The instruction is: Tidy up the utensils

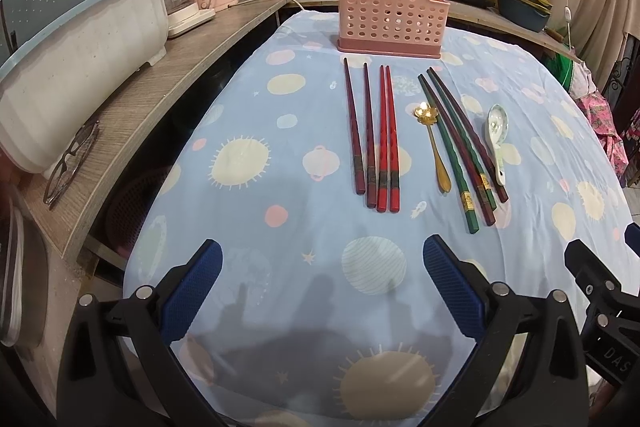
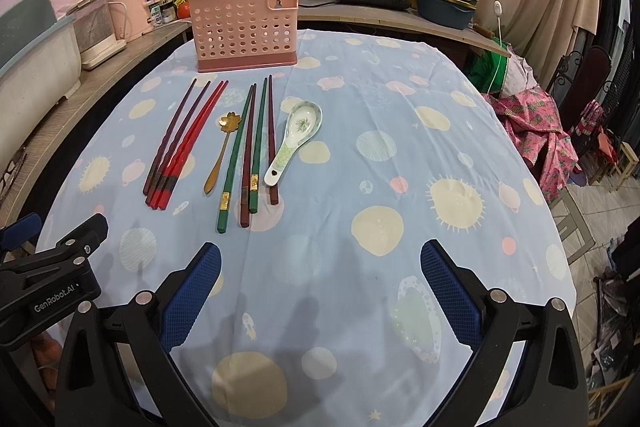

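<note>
Left wrist view: your left gripper hangs nearest, jaws wide apart, gripping nothing. Beyond it, red chopsticks, green chopsticks, gold spoon and ceramic spoon all lie on the tablecloth; the pink holder looks empty.

Right wrist view: your right gripper is equally wide and empty. Nothing is sorted yet.
</note>
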`<control>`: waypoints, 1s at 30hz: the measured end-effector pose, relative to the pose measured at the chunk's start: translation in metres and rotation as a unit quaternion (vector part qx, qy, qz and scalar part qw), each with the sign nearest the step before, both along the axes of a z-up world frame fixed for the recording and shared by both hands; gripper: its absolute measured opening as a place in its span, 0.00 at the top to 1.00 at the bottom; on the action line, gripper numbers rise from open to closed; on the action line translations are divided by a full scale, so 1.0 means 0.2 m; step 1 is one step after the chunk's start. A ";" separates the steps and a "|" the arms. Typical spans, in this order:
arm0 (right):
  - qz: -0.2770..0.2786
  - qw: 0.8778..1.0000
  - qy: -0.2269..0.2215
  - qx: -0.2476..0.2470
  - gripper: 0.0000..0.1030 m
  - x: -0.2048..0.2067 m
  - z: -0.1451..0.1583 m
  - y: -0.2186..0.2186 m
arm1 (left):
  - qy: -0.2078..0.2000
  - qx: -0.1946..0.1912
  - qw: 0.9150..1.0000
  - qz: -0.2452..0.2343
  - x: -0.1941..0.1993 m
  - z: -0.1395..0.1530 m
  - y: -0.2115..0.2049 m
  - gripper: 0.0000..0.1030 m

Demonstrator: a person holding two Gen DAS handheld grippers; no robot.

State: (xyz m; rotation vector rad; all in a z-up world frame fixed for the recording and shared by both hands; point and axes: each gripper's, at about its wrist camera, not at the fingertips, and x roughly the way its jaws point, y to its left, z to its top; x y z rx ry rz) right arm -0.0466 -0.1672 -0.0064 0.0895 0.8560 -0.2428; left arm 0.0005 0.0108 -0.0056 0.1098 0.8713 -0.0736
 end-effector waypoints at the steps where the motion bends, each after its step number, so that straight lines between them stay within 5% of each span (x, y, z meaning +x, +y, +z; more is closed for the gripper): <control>1: 0.000 1.000 0.001 0.001 0.07 0.00 -0.01 0.00 | -0.001 0.000 1.000 0.000 0.00 0.00 0.00 0.07; 18: -0.008 0.999 0.000 0.043 0.08 0.22 -0.06 -0.11 | 0.019 -0.012 0.999 0.033 0.23 -0.06 0.11 0.07; 30: 0.015 0.992 0.030 0.119 0.51 0.58 -0.20 -0.12 | 0.036 -0.007 0.999 0.032 0.39 -0.13 0.10 0.07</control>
